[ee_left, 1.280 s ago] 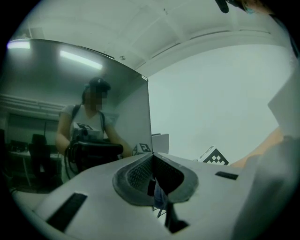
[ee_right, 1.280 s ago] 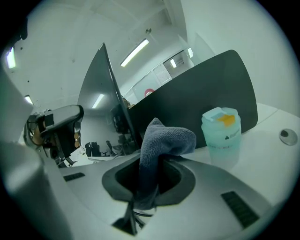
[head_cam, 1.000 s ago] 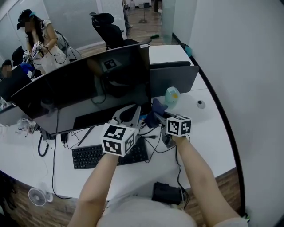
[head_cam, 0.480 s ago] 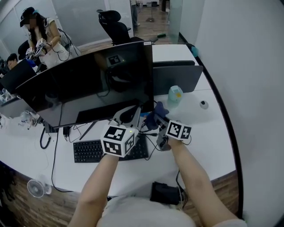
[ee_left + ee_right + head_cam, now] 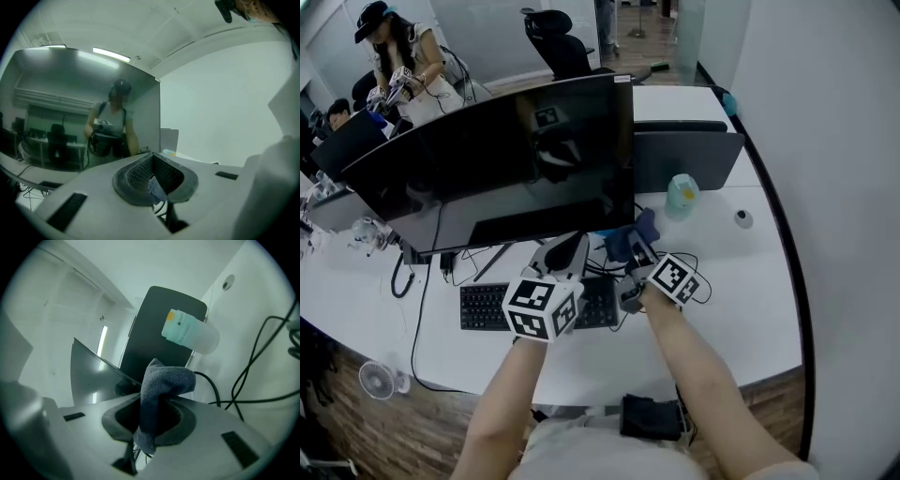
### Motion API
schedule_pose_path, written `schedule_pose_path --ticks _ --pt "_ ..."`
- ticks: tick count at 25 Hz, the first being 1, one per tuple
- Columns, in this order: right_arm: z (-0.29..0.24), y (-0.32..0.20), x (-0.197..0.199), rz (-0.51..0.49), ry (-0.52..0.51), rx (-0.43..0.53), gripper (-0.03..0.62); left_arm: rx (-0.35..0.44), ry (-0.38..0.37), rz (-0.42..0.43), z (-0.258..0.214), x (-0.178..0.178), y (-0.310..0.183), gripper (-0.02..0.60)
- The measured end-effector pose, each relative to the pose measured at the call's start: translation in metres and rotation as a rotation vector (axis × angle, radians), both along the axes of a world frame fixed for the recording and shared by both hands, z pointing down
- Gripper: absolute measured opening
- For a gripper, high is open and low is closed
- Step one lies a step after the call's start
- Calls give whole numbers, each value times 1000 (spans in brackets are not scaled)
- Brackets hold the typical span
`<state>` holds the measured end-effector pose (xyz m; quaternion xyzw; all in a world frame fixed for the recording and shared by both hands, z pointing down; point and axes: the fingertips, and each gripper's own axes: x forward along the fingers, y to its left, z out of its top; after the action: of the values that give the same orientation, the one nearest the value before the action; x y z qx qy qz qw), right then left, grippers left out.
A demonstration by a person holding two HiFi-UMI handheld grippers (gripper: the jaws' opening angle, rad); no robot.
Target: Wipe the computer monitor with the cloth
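The right gripper (image 5: 149, 420) clenched the blue-grey terry cloth (image 5: 165, 379); the left gripper (image 5: 152, 174), jaws together, empty, faced the wide black curved monitor (image 5: 70, 122)

Just ahead of our right gripper (image 5: 636, 255) the monitor (image 5: 506, 159) closes the way; we have the bottle (image 5: 681, 195) ahead to its right, loose cables (image 5: 243, 401) beside it, then bare desk (image 5: 750, 281)

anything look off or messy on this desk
Nothing looks spilled or damaged. The only untidy spot is the loose black cables tangled on the desk by the keyboard. The cloth is bunched in the right tongs.
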<state>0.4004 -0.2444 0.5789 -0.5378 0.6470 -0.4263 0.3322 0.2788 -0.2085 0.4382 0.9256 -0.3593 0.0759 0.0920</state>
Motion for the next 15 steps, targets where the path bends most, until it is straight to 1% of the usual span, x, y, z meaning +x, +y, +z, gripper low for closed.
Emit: schedule_pose_path --ticks 8,12,15 --pt "1 1 -2 154 -189 50 61 -22 21 -76 3 -27 12 9" --pt "-1 -3 -1 225 -300 86 61 -25 13 -97 7 -41 16 9" --pt "0 -3 -5 256 -329 89 61 -30 6 -107 11 -52 18 9"
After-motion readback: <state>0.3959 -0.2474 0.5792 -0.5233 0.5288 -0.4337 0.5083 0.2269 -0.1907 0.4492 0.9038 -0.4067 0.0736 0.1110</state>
